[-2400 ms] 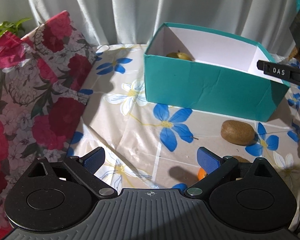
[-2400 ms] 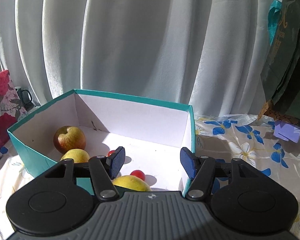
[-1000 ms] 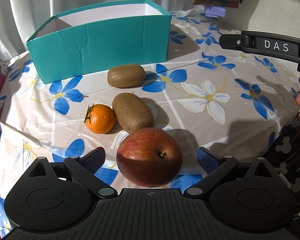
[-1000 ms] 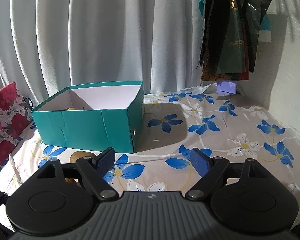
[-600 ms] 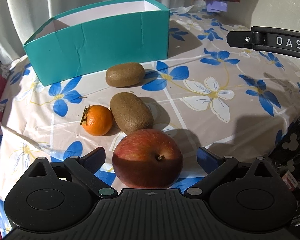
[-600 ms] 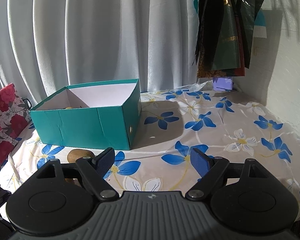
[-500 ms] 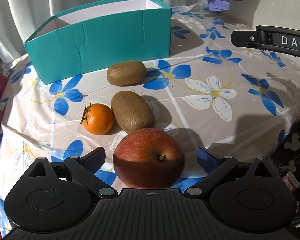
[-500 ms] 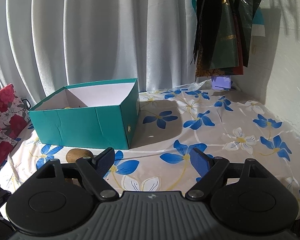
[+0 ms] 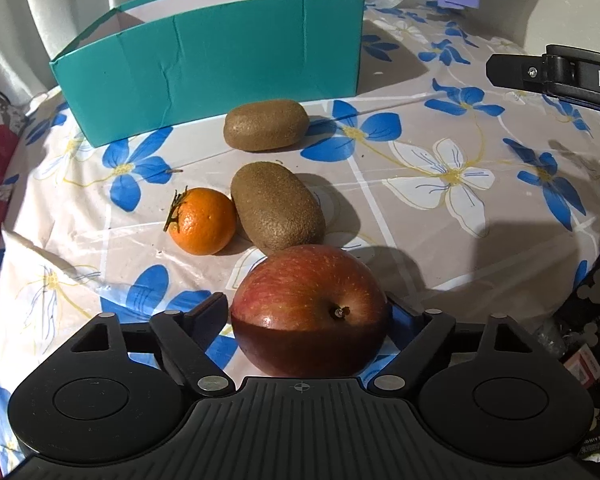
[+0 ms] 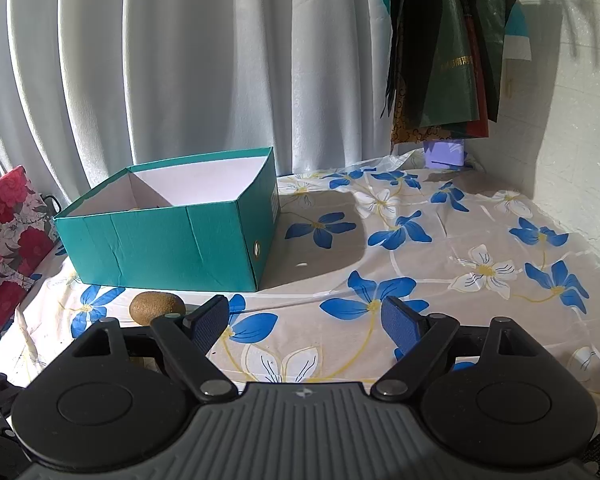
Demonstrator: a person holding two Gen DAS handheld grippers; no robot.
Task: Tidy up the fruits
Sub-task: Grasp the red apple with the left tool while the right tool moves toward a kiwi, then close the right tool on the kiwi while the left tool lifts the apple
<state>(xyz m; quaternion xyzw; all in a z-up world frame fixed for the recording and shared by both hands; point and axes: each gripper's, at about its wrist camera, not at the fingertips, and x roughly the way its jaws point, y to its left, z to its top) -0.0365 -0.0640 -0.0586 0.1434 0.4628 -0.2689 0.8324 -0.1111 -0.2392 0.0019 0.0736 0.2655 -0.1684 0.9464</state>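
**Left gripper closing around the apple near the table's front edge**

The left gripper (image 9: pixel 306 316) points steeply down at the apple (image 9: pixel 309 312), which sits between its two fingers close to the near edge of the table (image 9: pixel 440 216). The jaws are closing. The right finger looks to be at the apple's side, while a thin gap still seems to show between the left finger and the skin, so a firm clamp cannot be confirmed. The apple is roughly round, with its stem tipped toward the camera and slightly right, so no long axis matters for the grip; the fingers take it across its widest part.

The teal box (image 9: pixel 220 60) stands toward the back of the table, straight ahead of the left gripper and well apart from the apple. Between them lie a kiwi (image 9: pixel 278 208) just beyond the apple, a tangerine (image 9: pixel 202 220) touching that kiwi's left side, and a second kiwi (image 9: pixel 266 124) near the box's front wall. The lift probably has to clear these on the way to the box.

The right gripper (image 10: pixel 306 322) hangs with its jaws apart and nothing between them, farther from the apple; the left is plainly the nearer one.

The apple's underside and the box's contents are hidden from the left view; the right view shows only a sliver of something inside the box.
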